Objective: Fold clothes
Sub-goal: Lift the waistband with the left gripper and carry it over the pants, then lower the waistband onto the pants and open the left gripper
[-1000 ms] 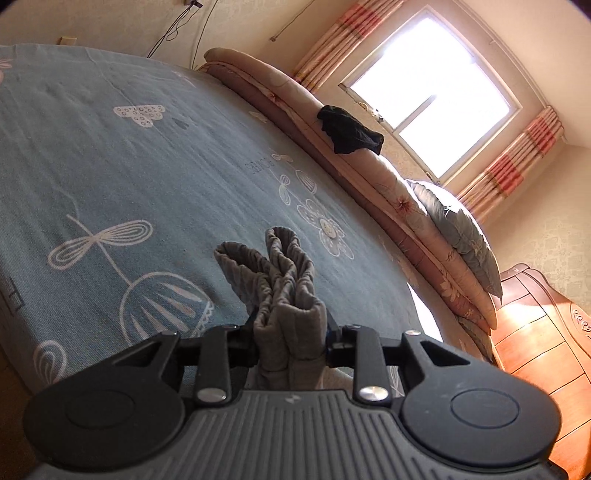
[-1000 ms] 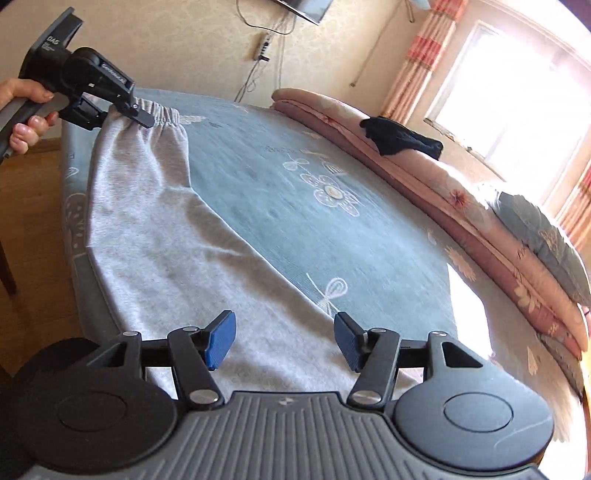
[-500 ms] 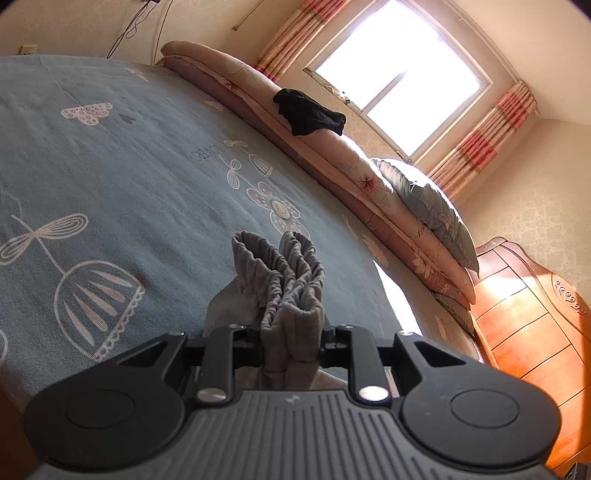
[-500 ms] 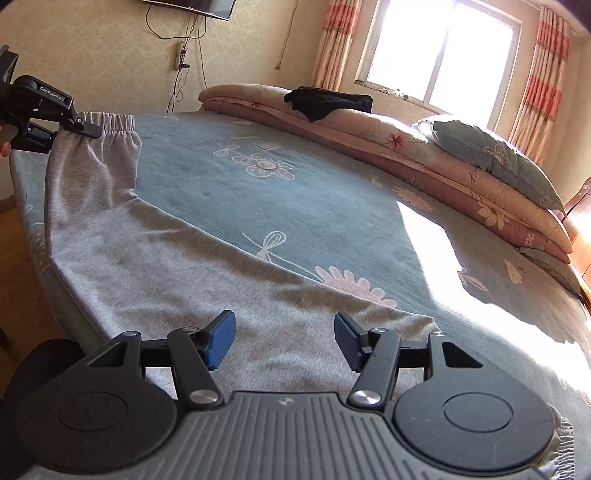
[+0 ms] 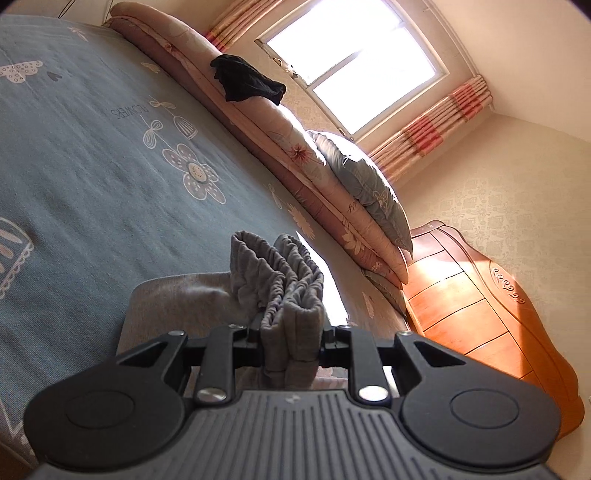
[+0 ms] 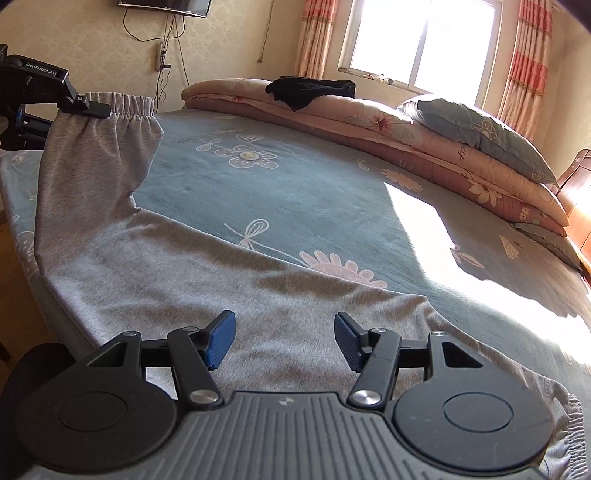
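Clamping the ribbed, gathered waistband (image 5: 280, 280) of soft grey trousers (image 6: 229, 295), left tool (image 5: 291, 338); right tool (image 6: 284, 341) gapes.

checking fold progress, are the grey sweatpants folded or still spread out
Mostly spread: grey sweatpants lie flat across the blue bedsheet; only the elastic cuffs are lifted, pinched by the left gripper.

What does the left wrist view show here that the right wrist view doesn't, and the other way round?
Only the left wrist view shows the left tool up close, shut on the bunched elastic waistband of the grey trousers.

Only the right wrist view shows the trousers laid along the bed's edge, the open right tool above them, and the wall television.

Both show the blue bedsheet, black garment, pillow and window.
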The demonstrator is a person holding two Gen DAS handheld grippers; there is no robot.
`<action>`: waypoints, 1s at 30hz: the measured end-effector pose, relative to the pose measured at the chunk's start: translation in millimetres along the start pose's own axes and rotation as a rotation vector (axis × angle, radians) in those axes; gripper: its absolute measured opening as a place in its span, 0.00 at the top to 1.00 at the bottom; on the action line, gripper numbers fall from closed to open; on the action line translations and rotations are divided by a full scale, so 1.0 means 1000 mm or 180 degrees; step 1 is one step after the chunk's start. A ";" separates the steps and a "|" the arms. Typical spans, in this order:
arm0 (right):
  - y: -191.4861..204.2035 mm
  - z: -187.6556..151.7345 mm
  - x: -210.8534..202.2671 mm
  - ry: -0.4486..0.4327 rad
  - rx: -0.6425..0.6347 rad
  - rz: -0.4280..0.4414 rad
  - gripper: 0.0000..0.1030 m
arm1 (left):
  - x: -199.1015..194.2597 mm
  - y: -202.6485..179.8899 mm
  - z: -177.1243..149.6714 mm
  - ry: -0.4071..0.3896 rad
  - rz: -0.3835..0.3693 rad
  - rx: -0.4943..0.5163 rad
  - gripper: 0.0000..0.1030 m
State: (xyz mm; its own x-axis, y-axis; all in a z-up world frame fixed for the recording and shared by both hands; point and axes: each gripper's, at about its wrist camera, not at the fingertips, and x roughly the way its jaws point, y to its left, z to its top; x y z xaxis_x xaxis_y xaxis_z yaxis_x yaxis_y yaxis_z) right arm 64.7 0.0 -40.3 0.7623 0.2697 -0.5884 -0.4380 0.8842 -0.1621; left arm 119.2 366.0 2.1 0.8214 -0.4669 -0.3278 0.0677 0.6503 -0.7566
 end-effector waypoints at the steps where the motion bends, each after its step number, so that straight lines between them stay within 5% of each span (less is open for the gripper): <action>1: -0.001 0.000 0.001 0.0004 0.0009 -0.0006 0.38 | 0.003 -0.003 -0.002 0.0024 -0.0062 -0.0006 0.79; 9: -0.006 -0.004 0.007 0.0059 0.0086 -0.0022 0.38 | 0.036 -0.029 -0.021 0.0296 -0.0271 0.0171 0.79; 20: -0.019 -0.012 0.012 0.0141 0.0188 -0.0107 0.38 | 0.092 -0.031 -0.065 0.0751 -0.0117 0.0298 0.79; 30: -0.034 -0.020 0.016 0.0212 0.0289 -0.0206 0.38 | 0.109 -0.055 -0.092 0.0932 0.0045 0.0889 0.79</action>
State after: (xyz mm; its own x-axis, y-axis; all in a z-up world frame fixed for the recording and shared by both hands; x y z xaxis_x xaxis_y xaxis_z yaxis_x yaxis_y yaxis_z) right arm 82.0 -33.0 -60.3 0.7528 0.1877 -0.6310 -0.3418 0.9306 -0.1308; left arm 153.2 224.4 -44.1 0.6299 -0.5814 -0.5150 0.2419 0.7770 -0.5812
